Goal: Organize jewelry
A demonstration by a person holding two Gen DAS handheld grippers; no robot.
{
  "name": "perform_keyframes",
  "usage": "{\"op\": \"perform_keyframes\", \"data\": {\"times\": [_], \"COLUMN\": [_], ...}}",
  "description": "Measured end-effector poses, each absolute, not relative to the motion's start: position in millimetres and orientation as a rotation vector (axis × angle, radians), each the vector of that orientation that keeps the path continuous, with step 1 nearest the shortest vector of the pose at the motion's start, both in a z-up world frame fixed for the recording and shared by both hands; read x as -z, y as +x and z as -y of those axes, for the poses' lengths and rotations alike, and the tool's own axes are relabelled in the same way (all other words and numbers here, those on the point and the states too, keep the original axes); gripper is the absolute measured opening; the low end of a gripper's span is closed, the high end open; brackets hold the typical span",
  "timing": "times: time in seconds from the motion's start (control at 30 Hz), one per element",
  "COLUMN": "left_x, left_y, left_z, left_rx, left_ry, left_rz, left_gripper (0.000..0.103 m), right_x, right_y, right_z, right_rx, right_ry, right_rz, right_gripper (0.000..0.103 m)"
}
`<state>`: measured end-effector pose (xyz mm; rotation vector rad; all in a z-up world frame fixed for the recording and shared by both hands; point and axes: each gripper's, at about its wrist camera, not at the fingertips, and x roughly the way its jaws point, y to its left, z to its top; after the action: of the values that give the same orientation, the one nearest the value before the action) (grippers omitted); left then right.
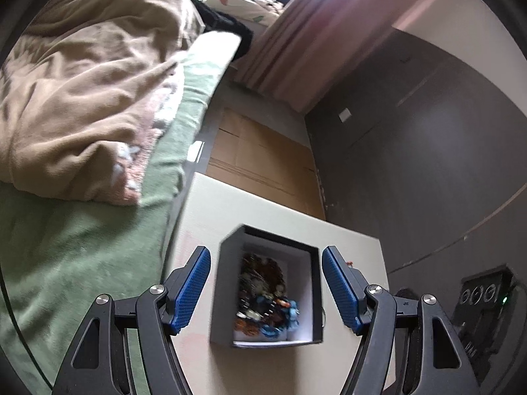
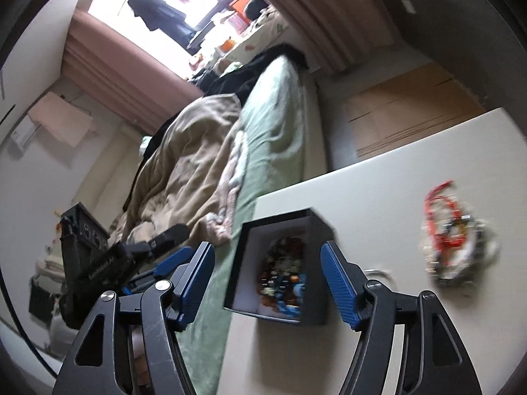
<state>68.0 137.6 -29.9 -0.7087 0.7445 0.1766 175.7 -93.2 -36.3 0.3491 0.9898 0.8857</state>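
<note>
The left gripper (image 1: pixel 266 289) is spread wide and empty, hovering over a black box (image 1: pixel 230 283) half full of beads (image 1: pixel 266 299). The right gripper (image 2: pixel 267 284) is also spread and empty, framing the same box. A loose red tangle (image 2: pixel 456 237) lies on the white table (image 2: pixel 411 171) at three o'clock, well apart. Likely next: pinch the tangle low, lift clear. The table edge drops toward the bed (image 2: pixel 276 125) at nine o'clock; open room lies rightward.

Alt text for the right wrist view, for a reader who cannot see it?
Open right tongs frame a dark open box of mixed beaded jewelry on a pale table. A loose red-and-silver jewelry pile lies to the right; an unmade bed sits behind.
</note>
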Motion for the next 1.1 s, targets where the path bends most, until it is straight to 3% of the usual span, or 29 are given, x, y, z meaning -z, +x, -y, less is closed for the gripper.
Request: {"op": "perform_keyframes", "data": {"times": [0.07,0.13,0.17,0.23,0.47,0.87,1.1], "left_x": [28.5,28.1,27.8,27.1,23.3,29.6,45.6], "left_y": [71.1,73.5,75.1,76.1,91.6,147.9,178.8], "left_z": [-124.3,-112.7,-105.2,-93.4,-47.7,5.2,30.6], "left_rx": [-0.166,-0.156,-0.149,-0.138,-0.074,-0.029,-0.014], "left_ry": [-0.675,-0.650,-0.633,-0.603,-0.497,-0.462,-0.466], "left_rz": [-0.751,-0.759,-0.764,-0.771,-0.808,-0.942,-1.016], "left_gripper": [0.071,0.071,0.071,0.071,0.070,0.046,0.033], "right_x": [33.6,32.7,32.0,30.6,33.1,48.1,53.3], "right_y": [177.8,180.7,181.3,183.0,189.2,208.2,216.2], "right_z": [102.6,114.8,121.3,134.6,181.3,232.3,247.9], "right_rx": [-0.862,-0.829,-0.814,-0.785,-0.656,-0.523,-0.498], "right_ry": [0.349,0.349,0.352,0.363,0.390,0.479,0.505], "right_rz": [-0.981,-0.983,-0.982,-0.974,-0.990,-1.072,-1.107], "right_gripper": [0.068,0.076,0.085,0.089,0.089,0.088,0.070]}}
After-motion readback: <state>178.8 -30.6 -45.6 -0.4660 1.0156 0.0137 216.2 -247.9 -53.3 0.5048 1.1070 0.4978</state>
